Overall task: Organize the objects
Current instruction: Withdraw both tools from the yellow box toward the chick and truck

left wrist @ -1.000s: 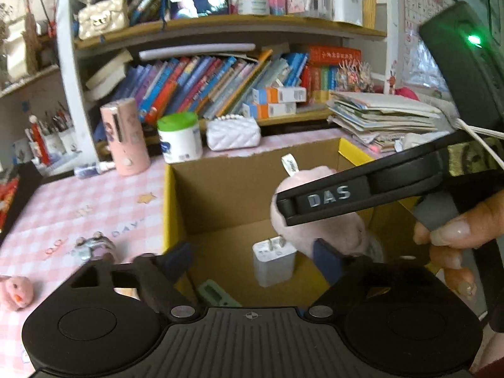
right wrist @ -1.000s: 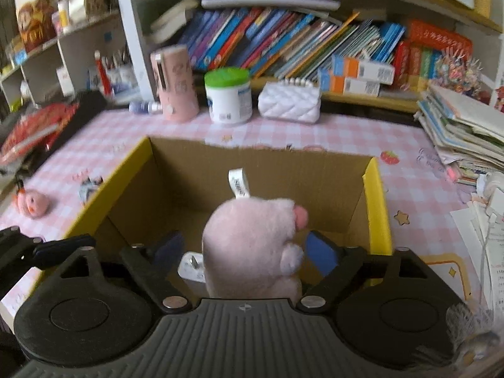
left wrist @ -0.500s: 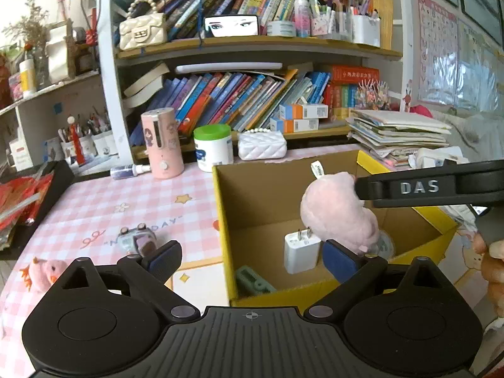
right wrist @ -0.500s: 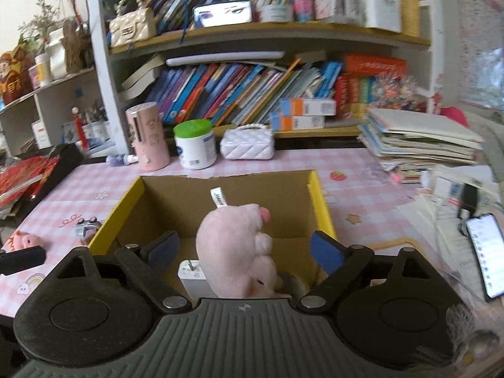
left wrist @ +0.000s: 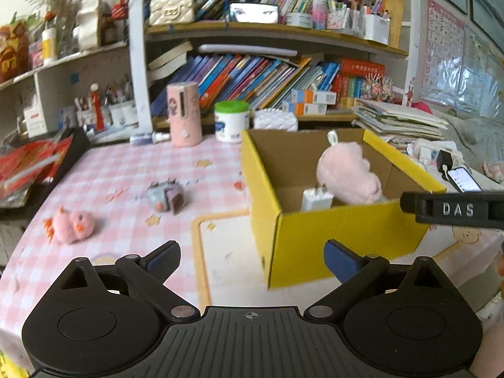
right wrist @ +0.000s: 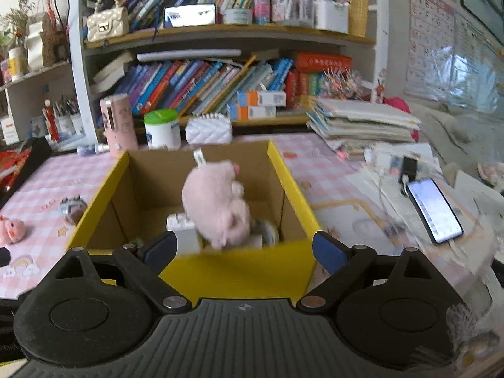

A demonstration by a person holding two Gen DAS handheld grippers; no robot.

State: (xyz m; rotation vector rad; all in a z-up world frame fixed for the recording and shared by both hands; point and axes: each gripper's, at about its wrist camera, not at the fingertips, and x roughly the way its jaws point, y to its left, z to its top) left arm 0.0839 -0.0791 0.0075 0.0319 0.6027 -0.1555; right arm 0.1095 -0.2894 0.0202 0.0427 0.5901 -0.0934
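The pink plush (right wrist: 217,208) lies inside the yellow box (right wrist: 236,271), leaning on a white charger (left wrist: 316,200) at the box floor. The box stands on a pink checked tablecloth (left wrist: 126,173). Left of the box on the cloth lie a small grey toy (left wrist: 166,196) and a pink chick (left wrist: 71,223), well apart from each other. The right gripper (right wrist: 244,252) is held wide open and empty just before the box's near wall; the left gripper (left wrist: 252,256) is also spread wide, empty, above the cloth beside the box. Behind stand a pink cylinder (left wrist: 184,115), a green-lidded jar (left wrist: 231,122) and a crowded bookshelf (left wrist: 267,75). A phone (right wrist: 434,209) lies on papers to the right.
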